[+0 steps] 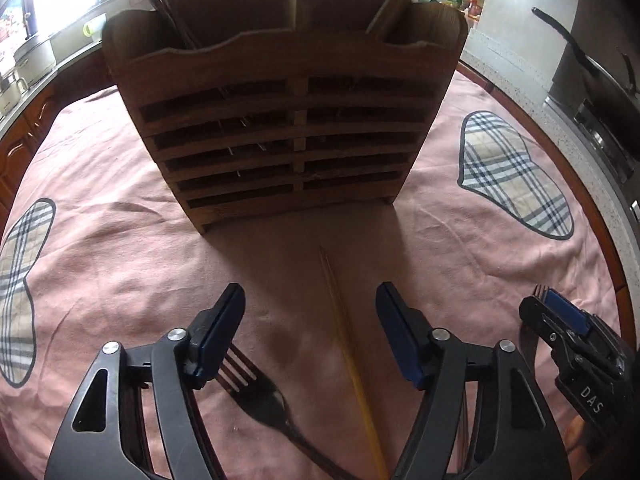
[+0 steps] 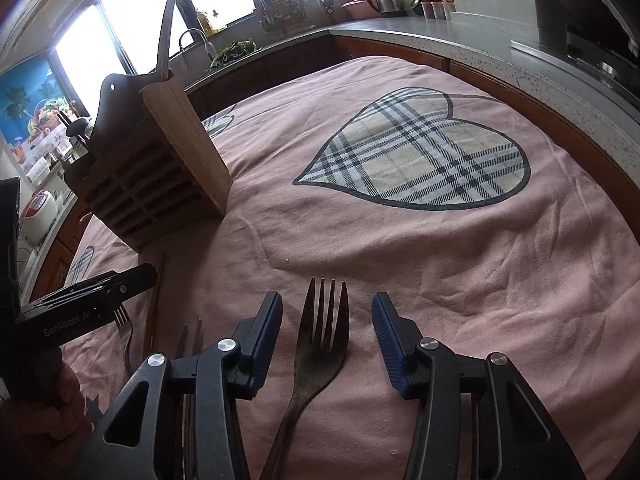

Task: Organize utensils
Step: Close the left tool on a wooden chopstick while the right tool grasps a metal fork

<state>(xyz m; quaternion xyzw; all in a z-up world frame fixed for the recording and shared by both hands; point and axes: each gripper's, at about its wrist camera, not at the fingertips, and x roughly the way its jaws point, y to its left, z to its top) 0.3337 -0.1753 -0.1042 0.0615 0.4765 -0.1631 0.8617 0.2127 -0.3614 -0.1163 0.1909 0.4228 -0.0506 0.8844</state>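
The pink tablecloth (image 2: 460,264) with plaid heart patches covers the work surface and carries every item. The slatted wooden utensil holder (image 1: 280,120) stands upright at its far middle, open compartments facing up to receive handles; some utensils already stand in its outer compartments. The left gripper (image 1: 310,336) hovers low with jaws spread wide and empty, straddling a yellow chopstick (image 1: 352,352) that lies pointing toward the holder, probably the alignment for a grasp. A dark fork (image 1: 256,392) lies just beside the chopstick, partly under the left finger. The right gripper (image 2: 326,332) likewise stands wide and empty, centred over a second fork (image 2: 320,352) lying flat, tines away, so that closing would likely pinch its neck.
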